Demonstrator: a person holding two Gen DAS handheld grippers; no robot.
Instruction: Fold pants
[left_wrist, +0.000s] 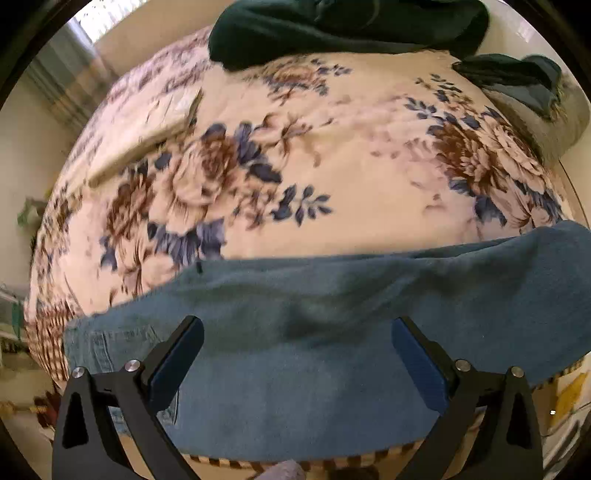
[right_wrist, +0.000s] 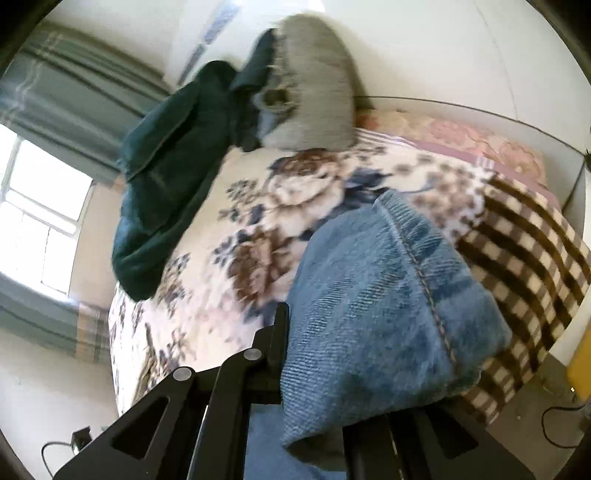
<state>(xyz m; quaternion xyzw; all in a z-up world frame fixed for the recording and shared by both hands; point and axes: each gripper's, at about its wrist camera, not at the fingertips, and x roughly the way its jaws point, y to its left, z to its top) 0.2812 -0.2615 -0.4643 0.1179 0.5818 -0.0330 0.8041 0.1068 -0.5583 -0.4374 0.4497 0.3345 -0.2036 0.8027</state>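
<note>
Blue denim pants (left_wrist: 314, 325) lie in a long band across the near edge of a floral-covered bed (left_wrist: 295, 166). My left gripper (left_wrist: 297, 356) is open, its blue-padded fingers spread just above the denim and holding nothing. My right gripper (right_wrist: 332, 354) is shut on a bunched hem end of the pants (right_wrist: 388, 295) and holds it lifted above the bed. The stitched seam runs down the gripped fold. The right finger is hidden under the cloth.
A dark green garment (left_wrist: 351, 29) lies at the far side of the bed, also in the right wrist view (right_wrist: 173, 177). A grey pillow (right_wrist: 314, 81) sits beside it. A brown checked blanket (right_wrist: 524, 280) hangs at the bed's edge. A window (right_wrist: 40, 218) is at the left.
</note>
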